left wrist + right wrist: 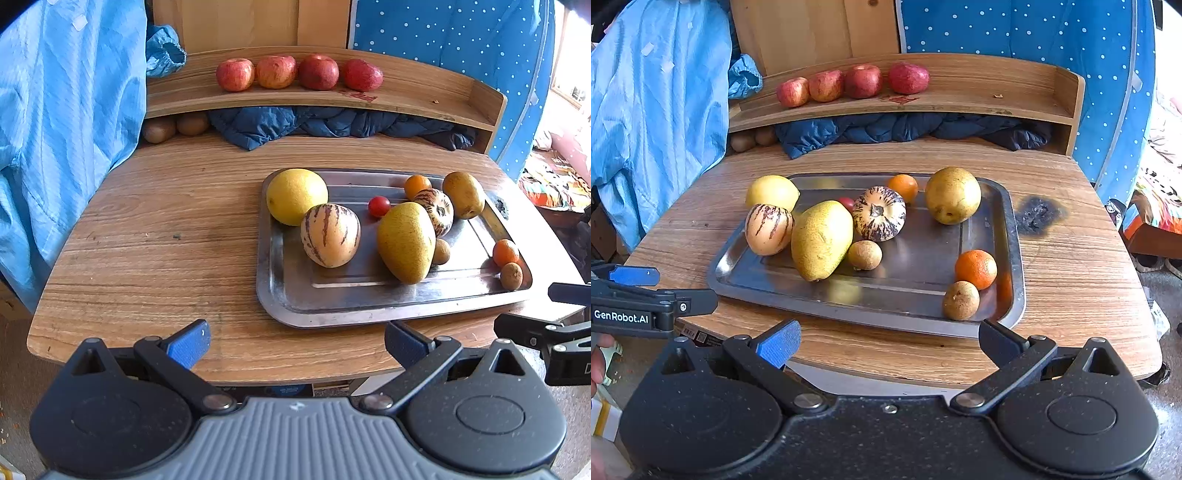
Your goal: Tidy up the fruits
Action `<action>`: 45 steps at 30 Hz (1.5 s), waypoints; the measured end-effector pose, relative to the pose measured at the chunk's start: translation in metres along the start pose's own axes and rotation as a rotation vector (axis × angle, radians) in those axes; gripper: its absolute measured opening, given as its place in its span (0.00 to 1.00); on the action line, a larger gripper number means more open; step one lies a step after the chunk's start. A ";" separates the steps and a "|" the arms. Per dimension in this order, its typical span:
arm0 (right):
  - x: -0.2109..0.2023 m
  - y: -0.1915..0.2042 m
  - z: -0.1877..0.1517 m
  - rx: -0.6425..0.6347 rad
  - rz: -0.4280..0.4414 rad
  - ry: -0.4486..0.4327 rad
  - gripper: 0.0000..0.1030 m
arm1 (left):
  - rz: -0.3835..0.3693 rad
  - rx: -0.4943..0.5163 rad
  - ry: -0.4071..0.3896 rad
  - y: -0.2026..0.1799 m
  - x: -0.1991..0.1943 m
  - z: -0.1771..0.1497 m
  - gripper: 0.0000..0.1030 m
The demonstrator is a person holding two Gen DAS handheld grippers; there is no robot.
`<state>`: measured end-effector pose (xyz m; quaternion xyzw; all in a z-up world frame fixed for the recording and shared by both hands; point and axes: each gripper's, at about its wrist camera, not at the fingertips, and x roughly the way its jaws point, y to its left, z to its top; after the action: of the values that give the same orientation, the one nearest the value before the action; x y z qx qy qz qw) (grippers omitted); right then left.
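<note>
Hovering wide open and empty at the table's (1089, 295) near edge, both the left gripper (297, 343) and right gripper (888, 343) face the tray (1012, 258), where the mango (820, 240), heavy, smooth and bruisable, wants a gentle mid-body grip.

Your right wrist view shows one legible mark: the white wording "GenRobot.AI", printed on the black side body of the left gripper (635, 276) at the frame's left edge. In your left wrist view, the right gripper (569, 295) at the far right edge carries a white character resembling "D", cut off by the frame, so you cannot read the rest. Beneath the worktop (155, 236) edge you see a dark, blurred printed label; its text is too small to read.
</note>
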<state>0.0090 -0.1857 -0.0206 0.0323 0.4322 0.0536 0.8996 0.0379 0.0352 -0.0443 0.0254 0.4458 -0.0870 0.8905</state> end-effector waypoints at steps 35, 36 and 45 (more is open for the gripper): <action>0.004 -0.001 0.001 0.002 -0.004 0.014 0.99 | 0.001 -0.011 0.014 0.000 0.006 0.000 0.99; 0.005 -0.001 0.001 0.002 -0.005 0.014 0.99 | 0.001 -0.011 0.015 -0.001 0.006 -0.001 0.99; 0.006 -0.003 0.001 0.003 -0.011 0.006 0.99 | 0.005 -0.013 0.018 0.000 0.009 -0.001 0.99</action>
<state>0.0135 -0.1875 -0.0247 0.0311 0.4350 0.0481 0.8986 0.0428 0.0344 -0.0519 0.0216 0.4544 -0.0816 0.8868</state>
